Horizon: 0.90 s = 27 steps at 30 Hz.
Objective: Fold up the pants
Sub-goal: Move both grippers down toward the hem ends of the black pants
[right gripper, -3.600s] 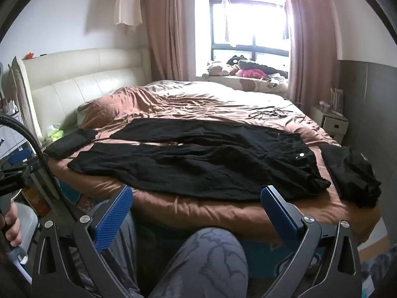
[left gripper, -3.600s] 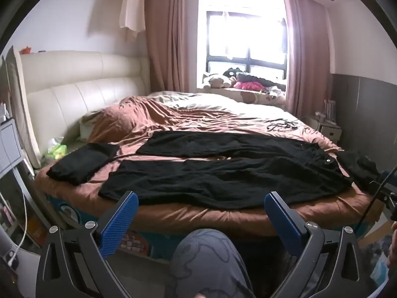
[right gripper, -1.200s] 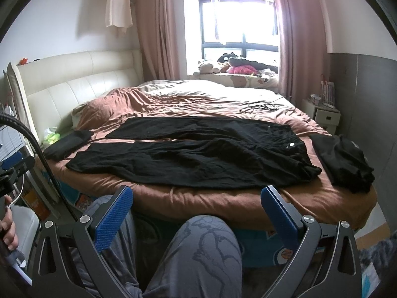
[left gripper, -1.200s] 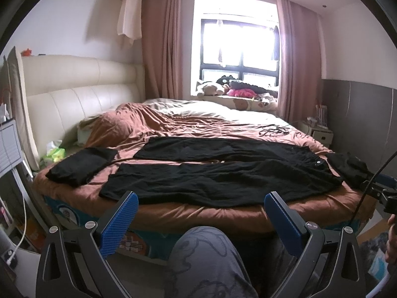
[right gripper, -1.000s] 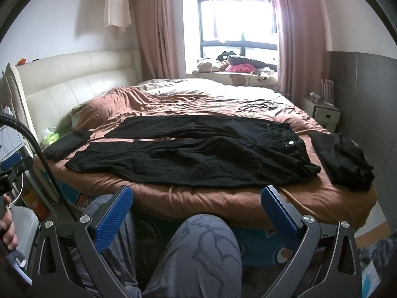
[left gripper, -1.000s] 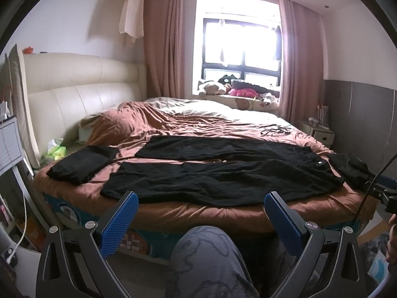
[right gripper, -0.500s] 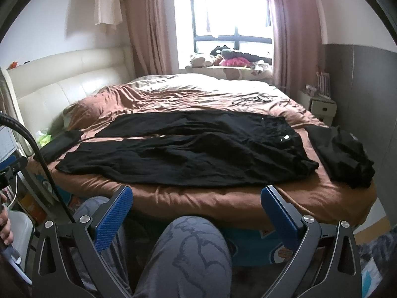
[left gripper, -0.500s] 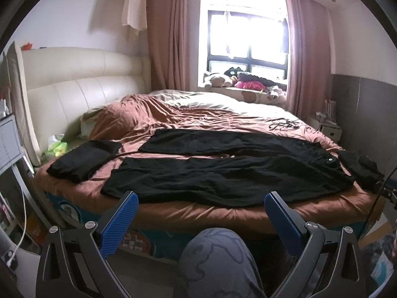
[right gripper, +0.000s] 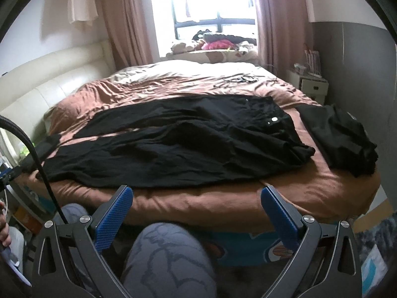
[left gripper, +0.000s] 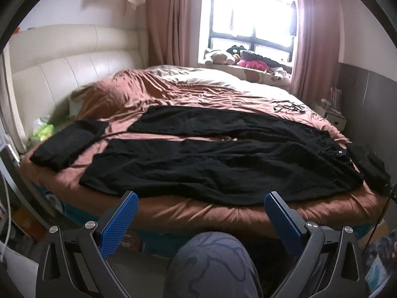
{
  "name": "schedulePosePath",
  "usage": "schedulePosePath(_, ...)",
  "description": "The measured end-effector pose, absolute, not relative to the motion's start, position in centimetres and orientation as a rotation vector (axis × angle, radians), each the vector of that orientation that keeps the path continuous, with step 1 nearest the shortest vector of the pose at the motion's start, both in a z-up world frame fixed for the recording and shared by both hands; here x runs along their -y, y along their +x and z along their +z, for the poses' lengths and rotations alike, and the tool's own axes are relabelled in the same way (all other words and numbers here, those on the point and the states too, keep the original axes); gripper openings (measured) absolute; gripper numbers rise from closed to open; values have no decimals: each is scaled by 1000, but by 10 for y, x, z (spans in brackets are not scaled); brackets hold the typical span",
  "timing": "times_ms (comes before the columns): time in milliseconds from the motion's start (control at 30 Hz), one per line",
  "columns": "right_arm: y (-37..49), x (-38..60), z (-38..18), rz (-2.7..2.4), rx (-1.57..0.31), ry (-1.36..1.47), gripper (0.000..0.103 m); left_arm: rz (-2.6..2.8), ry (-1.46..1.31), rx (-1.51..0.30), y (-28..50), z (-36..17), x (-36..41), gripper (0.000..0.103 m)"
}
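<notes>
You are holding the left hand-held gripper (left gripper: pixel 198 209) with its blue pads spread wide and gripping nothing, short of the bed (left gripper: pixel 223 213). The right hand-held gripper (right gripper: pixel 197 201) is likewise spread and bare. The black pants (left gripper: pixel 223 164) are lying flat on the brown bedspread, legs toward 9 o'clock, waist toward 3 o'clock. A folded dark garment (right gripper: pixel 340 134) is sitting just beside the waist at 3 o'clock, another (left gripper: pixel 64 144) at 9 o'clock. Your knee (left gripper: pixel 213 265) is showing at 6 o'clock

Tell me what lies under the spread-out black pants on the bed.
The black pants lie flat on the brown bedspread, which shows all around them and between the two legs. Whatever sits beneath the fabric itself is covered and cannot be seen.
</notes>
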State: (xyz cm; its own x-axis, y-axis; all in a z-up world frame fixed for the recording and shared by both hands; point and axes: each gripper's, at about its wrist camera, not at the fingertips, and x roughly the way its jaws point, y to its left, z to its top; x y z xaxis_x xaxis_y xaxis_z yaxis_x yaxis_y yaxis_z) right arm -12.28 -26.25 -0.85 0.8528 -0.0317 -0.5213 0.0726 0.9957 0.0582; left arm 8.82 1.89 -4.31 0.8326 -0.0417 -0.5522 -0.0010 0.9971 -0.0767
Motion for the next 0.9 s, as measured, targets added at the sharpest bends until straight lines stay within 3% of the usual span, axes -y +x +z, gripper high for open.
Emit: schedulePosePath(900, -44, 295, -28, -224, -711, 234, 103, 123, -296, -813, 210, -133, -110, 102)
